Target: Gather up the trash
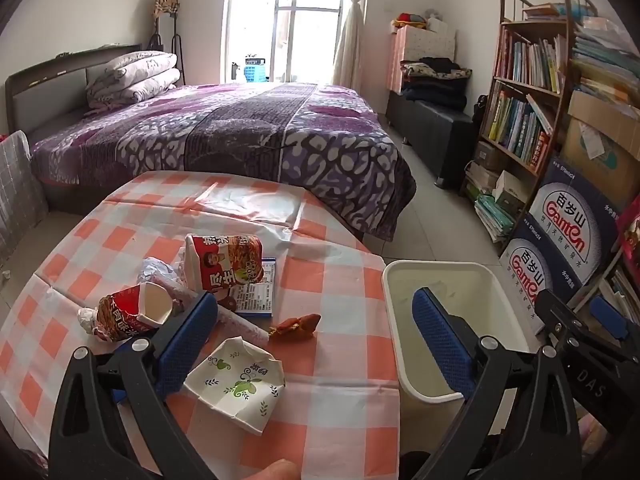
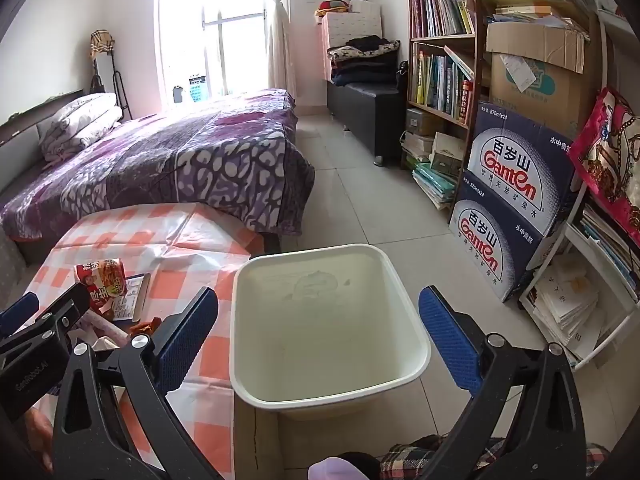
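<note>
Trash lies on the orange-checked table: a red noodle cup on its side, a torn red cup, a crushed white paper box with green print, an orange wrapper, a blue leaflet and crumpled white paper. My left gripper hangs open above the table's near right part, nothing between its fingers. A cream bin stands to the right of the table, with nothing inside that shows. My right gripper is open above the bin.
A bed with a purple cover stands behind the table. On the right are bookshelves, stacked water cartons and a dark bench with folded clothes. Tiled floor runs between bed and shelves.
</note>
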